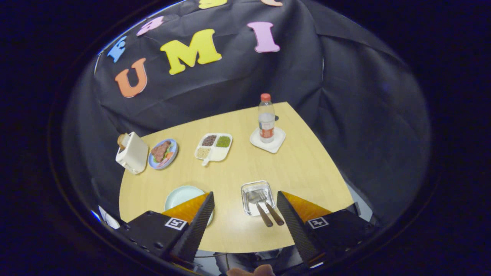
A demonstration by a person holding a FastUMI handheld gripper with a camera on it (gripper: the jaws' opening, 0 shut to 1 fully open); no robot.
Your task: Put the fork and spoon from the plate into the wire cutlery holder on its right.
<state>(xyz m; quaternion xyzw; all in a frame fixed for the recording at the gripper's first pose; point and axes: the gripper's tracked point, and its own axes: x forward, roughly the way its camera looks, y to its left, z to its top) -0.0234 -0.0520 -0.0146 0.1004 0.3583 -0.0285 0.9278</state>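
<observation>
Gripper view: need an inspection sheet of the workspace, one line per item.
Surface: wooden table.
Job's things: fork and spoon lie in the wire cutlery holder, handles sticking out; pale plate bare.
Clutter: toaster, food plate, divided tray, bottle on a white coaster.
Grippers: gripper open, holder between the fingers.
Cables: nothing seen.
Surroundings: black cloth wall.

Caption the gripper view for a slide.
Open gripper above the table; fork and spoon rest in the wire cutlery holder, plate bare.
</observation>
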